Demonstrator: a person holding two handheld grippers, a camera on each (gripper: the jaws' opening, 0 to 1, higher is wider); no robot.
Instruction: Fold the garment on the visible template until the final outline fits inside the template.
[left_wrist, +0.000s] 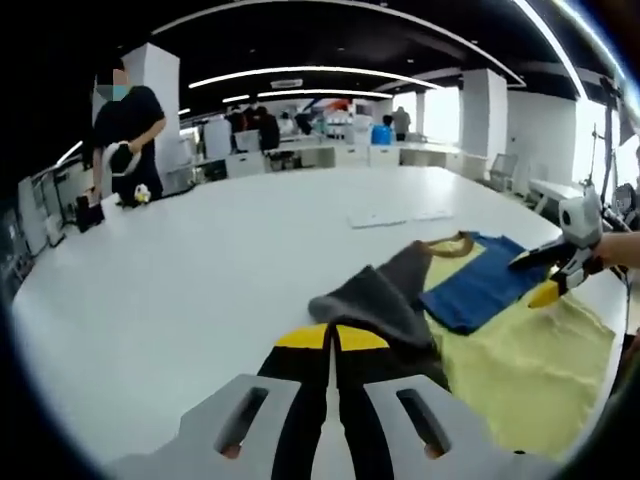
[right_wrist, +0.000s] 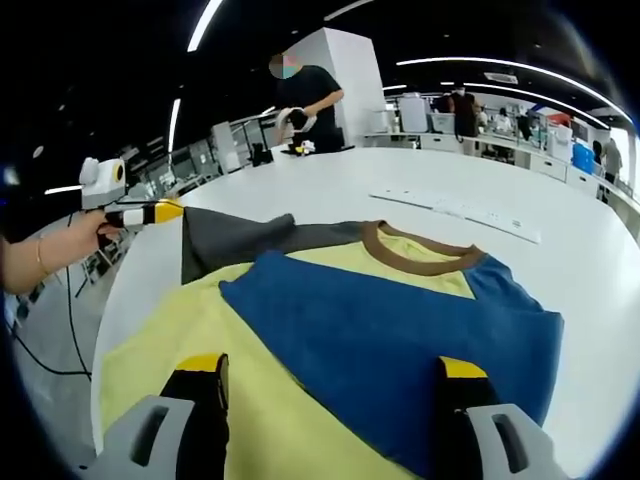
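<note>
The left gripper (left_wrist: 332, 345), jaws pressed together, pinches the grey sleeve (left_wrist: 372, 300) of the yellow, blue and grey T-shirt with a brown collar (right_wrist: 380, 320) (lying on the white table (left_wrist: 200, 260)), while the right gripper (right_wrist: 330, 385), spread wide, hovers at the shirt's 6 o'clock edge.

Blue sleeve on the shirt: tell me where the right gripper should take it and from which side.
Grip the blue sleeve at its free outer hem, coming in low from the table side on the right of the right gripper view. It lies flat and spread over the yellow body, so only that edge gives the open right gripper's fingers a single layer.
</note>
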